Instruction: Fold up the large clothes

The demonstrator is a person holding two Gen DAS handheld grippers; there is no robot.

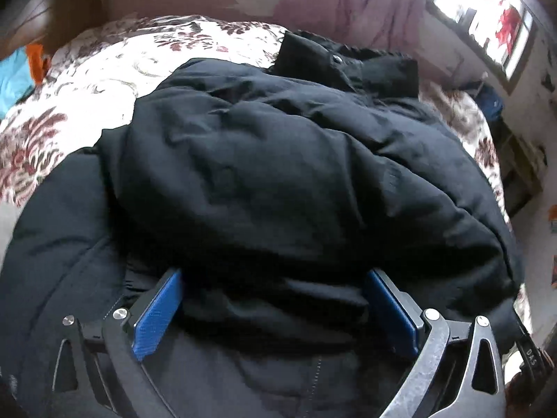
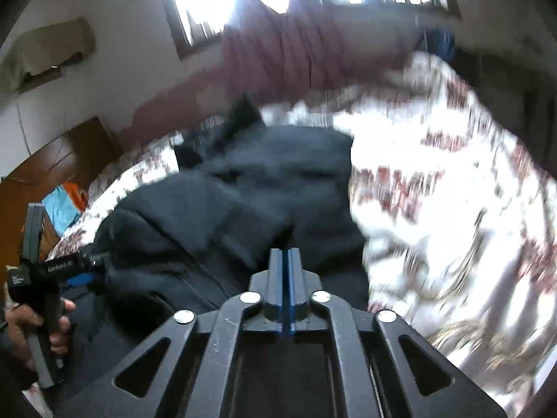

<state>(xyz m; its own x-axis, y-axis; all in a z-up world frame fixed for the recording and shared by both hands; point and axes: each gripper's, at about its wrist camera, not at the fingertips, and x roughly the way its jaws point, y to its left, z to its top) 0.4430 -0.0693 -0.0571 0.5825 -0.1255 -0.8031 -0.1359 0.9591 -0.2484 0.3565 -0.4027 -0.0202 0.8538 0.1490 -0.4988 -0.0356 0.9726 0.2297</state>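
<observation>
A large black padded jacket (image 1: 278, 160) lies on a bed with a floral cover (image 1: 104, 80), partly folded over itself, its collar at the far end. My left gripper (image 1: 275, 275) is open, its blue pads (image 1: 160, 310) wide apart with bunched jacket fabric lying between them. In the right wrist view the jacket (image 2: 243, 202) lies ahead and to the left. My right gripper (image 2: 285, 252) is shut, its blue pads pressed together above the jacket's edge, with nothing visibly held. The left gripper and the hand holding it show at the left of that view (image 2: 45, 278).
The floral bed cover (image 2: 452, 209) spreads to the right of the jacket. A pink curtain (image 1: 376, 3) and a bright window (image 1: 487, 17) are behind the bed. A wooden headboard (image 2: 52, 167) and blue and orange cloth (image 1: 21, 69) lie at the left.
</observation>
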